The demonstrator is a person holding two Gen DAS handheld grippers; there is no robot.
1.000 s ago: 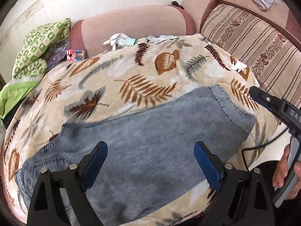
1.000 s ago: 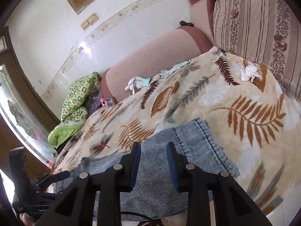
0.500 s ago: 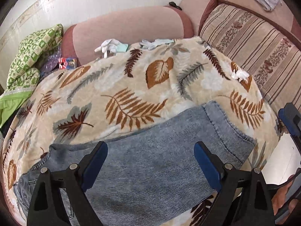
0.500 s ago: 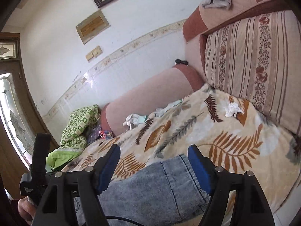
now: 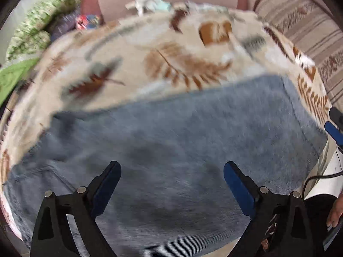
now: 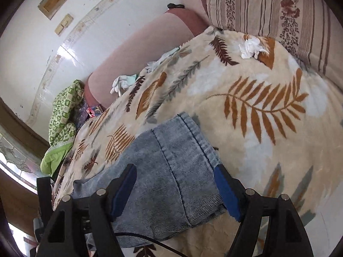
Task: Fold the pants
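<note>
Pants: I see the grey-blue denim pants (image 5: 182,150) lying flat on the leaf-print blanket (image 5: 150,64), filling the lower half of my left wrist view; that view is blurred
Hem end: in my right wrist view the stitched leg end of the pants (image 6: 171,167) sits at lower centre, its edge toward the upper right of the frame
Left claw: my left claw (image 5: 172,184) stands wide apart over the middle of the denim, nothing between its blue pads that they press on
Right claw: my right claw (image 6: 175,190) is spread apart, its pads on either side of the leg end, gripping nothing
Blanket: it covers a sofa seat, the striped floral cushion (image 6: 268,10) at the upper right
Crumpled tissue: white tissue (image 6: 250,47) on the blanket near that cushion
Gloves: white gloves (image 6: 122,84) at the blanket's far edge against the pink armrest (image 6: 139,49)
Green cloth: green patterned cloth (image 6: 62,115) at the left of the frame
</note>
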